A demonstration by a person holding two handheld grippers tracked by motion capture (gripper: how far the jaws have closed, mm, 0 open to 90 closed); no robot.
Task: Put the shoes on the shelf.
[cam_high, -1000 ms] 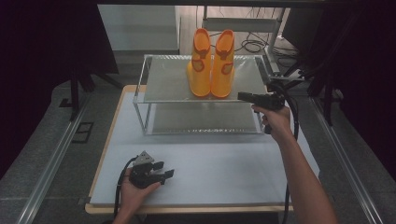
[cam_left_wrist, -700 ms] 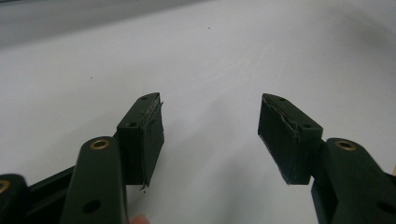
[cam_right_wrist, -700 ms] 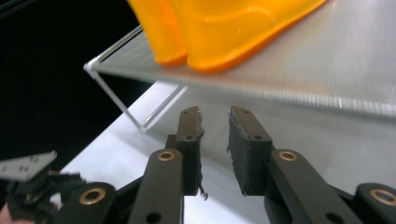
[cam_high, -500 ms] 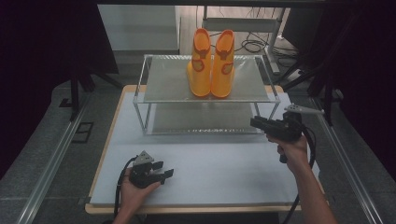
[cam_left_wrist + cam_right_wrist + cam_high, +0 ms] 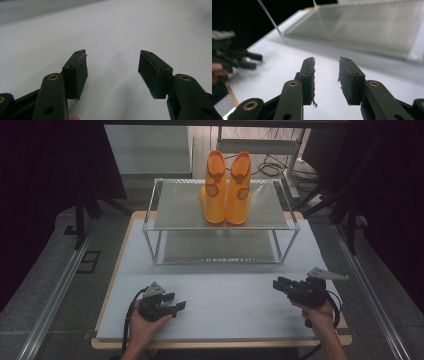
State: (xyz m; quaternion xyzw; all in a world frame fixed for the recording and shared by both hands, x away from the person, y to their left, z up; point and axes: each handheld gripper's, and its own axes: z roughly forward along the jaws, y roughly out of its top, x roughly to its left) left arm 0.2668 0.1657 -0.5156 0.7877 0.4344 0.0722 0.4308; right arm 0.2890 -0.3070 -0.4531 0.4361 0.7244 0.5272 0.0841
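pair of orange rubber boots [image 5: 227,190] on a glass shelf [image 5: 175,205], likely light and floppy, best gripped at the cuff; left tongs [image 5: 176,307] wide, right tongs [image 5: 281,283] narrow, both empty.

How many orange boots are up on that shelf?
2. The left boot and the right boot stand upright, side by side and touching, on the top level of the rack. The lower level looks bare; none seem hidden.

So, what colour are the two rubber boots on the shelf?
The pair of tall rubber boots is orange-yellow with darker orange trim, clearest in the high view.
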